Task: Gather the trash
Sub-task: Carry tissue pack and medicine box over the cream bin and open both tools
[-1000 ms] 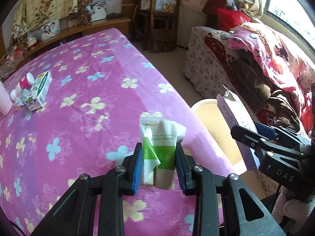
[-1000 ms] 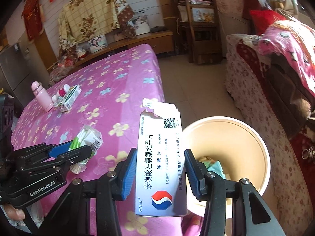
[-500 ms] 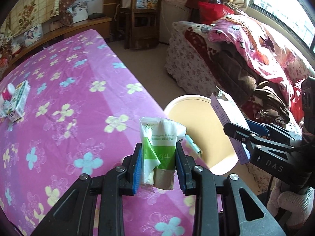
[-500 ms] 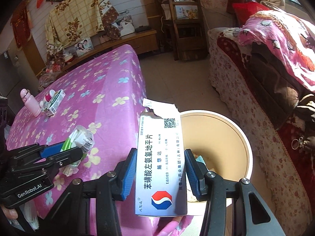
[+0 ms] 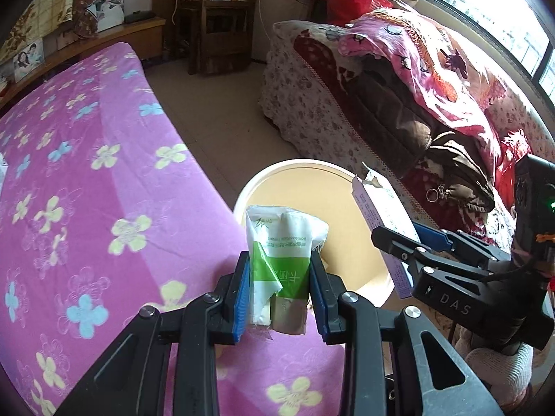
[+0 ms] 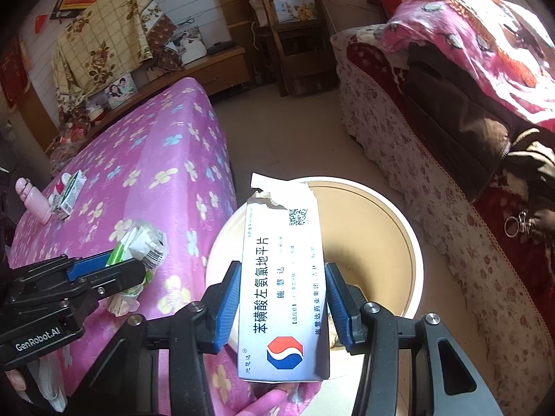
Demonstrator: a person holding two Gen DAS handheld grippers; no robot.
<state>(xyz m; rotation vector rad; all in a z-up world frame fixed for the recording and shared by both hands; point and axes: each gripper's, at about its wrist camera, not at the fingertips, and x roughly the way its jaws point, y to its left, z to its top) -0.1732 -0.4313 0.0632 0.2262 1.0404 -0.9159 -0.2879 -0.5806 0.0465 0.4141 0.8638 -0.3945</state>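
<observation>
My left gripper (image 5: 280, 284) is shut on a crumpled green and white tissue packet (image 5: 282, 242), held over the edge of the pink flowered table (image 5: 86, 187) beside the bin. My right gripper (image 6: 282, 298) is shut on a torn white medicine box (image 6: 282, 277) with a red and blue logo, held above the near rim of the round cream bin (image 6: 412, 242). In the left wrist view the bin (image 5: 277, 173) shows behind the packet, with the right gripper (image 5: 399, 239) and the box (image 5: 381, 222) at its right. In the right wrist view the left gripper (image 6: 114, 267) holds the packet (image 6: 142, 242) at lower left.
A pink bottle (image 6: 33, 201) and a small green and white carton (image 6: 71, 194) stand far back on the table. A sofa (image 6: 468, 138) piled with blankets runs along the right. A wooden chair (image 6: 291, 27) stands at the back. Tiled floor (image 6: 295, 131) lies between table and sofa.
Both grippers have moved to the right, off the table toward the bin, still holding the packet and the box. The bin now looms larger under them.
</observation>
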